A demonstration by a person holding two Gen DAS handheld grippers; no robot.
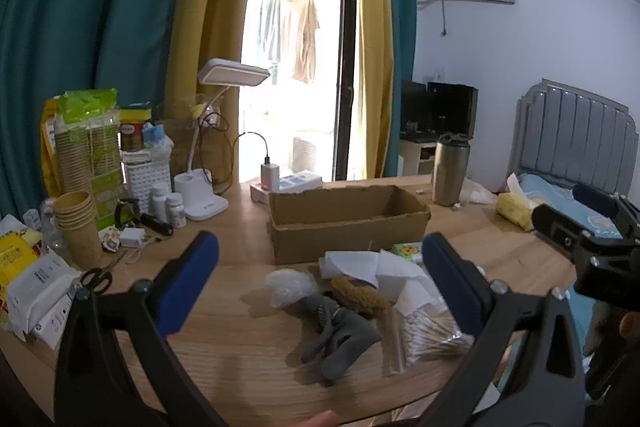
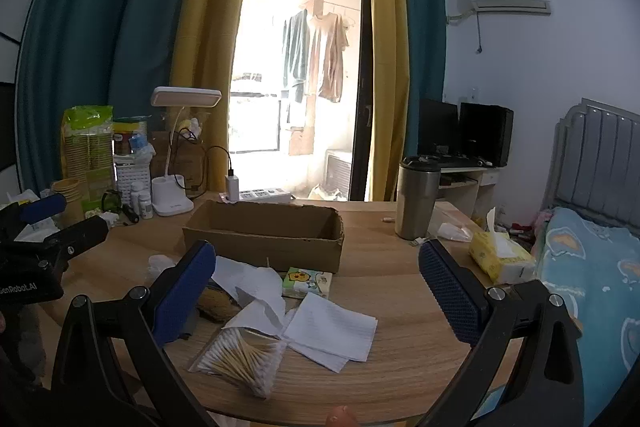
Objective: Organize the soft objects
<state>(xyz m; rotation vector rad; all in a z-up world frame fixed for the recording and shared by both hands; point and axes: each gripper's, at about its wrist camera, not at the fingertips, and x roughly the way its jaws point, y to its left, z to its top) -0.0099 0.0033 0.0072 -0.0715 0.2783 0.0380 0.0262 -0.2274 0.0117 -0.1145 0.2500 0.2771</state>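
- Left gripper [image 1: 320,283]: jaws spread wide, nothing held, hovering above the table [image 1: 240,367].
- Right gripper [image 2: 316,291]: likewise wide apart and empty.
- Soft items: grey glove [image 1: 340,331], brown plush piece [image 1: 360,293], white tissues [image 2: 332,331], clustered just before the cardboard box [image 1: 344,223].
- Box: open, apparently empty.
- Step: approach; nothing gathered yet.
- Next: probably lower onto the glove, pinch it, carry it to the box.

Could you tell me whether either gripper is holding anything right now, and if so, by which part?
Nothing is held. The left gripper and the right gripper both have their jaws wide open above the table, clear of the grey sock and the tissues.
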